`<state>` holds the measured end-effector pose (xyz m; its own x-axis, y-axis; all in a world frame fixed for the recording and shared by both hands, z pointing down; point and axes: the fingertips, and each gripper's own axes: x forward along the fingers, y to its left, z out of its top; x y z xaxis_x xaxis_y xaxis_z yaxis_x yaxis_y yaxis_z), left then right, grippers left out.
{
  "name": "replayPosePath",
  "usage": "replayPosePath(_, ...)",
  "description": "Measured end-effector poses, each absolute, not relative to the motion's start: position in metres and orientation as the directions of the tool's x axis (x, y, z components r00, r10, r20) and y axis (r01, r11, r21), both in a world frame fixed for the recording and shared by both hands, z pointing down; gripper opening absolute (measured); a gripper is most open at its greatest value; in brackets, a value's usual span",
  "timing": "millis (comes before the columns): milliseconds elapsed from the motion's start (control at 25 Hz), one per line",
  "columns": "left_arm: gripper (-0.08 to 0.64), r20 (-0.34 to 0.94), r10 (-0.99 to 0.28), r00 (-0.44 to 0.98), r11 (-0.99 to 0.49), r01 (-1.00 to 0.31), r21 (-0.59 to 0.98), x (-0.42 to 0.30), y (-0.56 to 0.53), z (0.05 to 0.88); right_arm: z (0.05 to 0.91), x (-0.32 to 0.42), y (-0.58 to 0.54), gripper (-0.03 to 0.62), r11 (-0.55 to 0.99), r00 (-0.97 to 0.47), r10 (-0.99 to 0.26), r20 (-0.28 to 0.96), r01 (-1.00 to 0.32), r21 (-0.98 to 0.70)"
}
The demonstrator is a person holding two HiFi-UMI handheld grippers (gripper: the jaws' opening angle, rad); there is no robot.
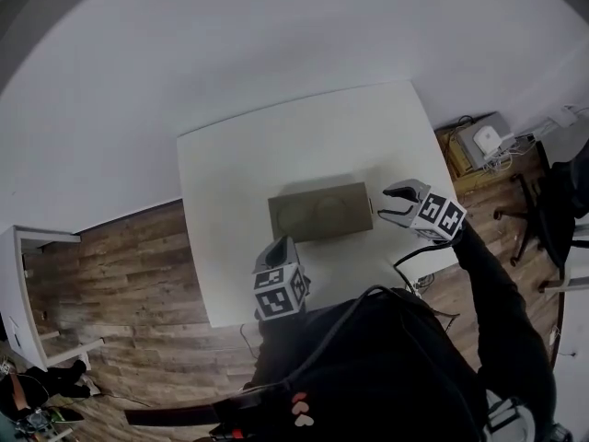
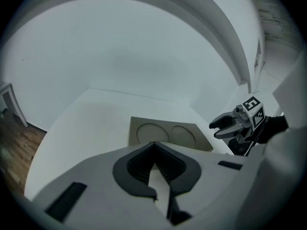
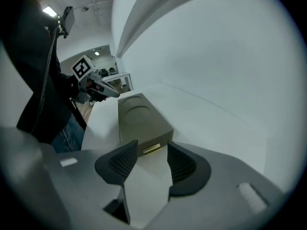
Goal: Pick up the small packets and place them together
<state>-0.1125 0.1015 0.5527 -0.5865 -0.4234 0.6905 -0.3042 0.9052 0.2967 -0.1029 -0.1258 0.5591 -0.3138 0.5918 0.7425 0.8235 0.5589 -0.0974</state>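
Observation:
An olive box (image 1: 320, 213) with two round hollows in its top lies in the middle of the white table (image 1: 239, 173). My right gripper (image 1: 385, 203) stands open just off the box's right end, nothing between its pads. In the right gripper view the open jaws (image 3: 152, 143) frame that end of the box (image 3: 141, 121), where a small yellow strip (image 3: 151, 149) shows low down; packet or label, I cannot tell. My left gripper (image 1: 276, 245) hovers at the box's near left corner. Its fingertips (image 2: 153, 145) meet, and it holds nothing. No other loose packets are visible.
The table's front edge (image 1: 304, 313) runs just before my body, with wooden floor (image 1: 120, 265) to the left. A white cabinet (image 1: 23, 284) stands far left. A shelf with cables (image 1: 483, 150) and a chair (image 1: 552, 210) stand at the right.

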Motion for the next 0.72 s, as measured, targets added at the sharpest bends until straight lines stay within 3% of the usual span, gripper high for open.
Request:
replayPosePath(280,0.000,0.721,-0.427,-0.546,0.904,-0.283,0.321,-0.105,0.087,0.569,0.594,-0.094,-0.119,0.183,0.350,-0.100,0.552,0.827,0.929,-0.121)
replayPosePath(720,-0.001,0.741,-0.407,-0.534,0.911,-0.293,0.290,-0.107,0.075,0.575,0.622,-0.099,-0.114,0.199,0.228,-0.039,0.498,0.866,0.970,-0.088)
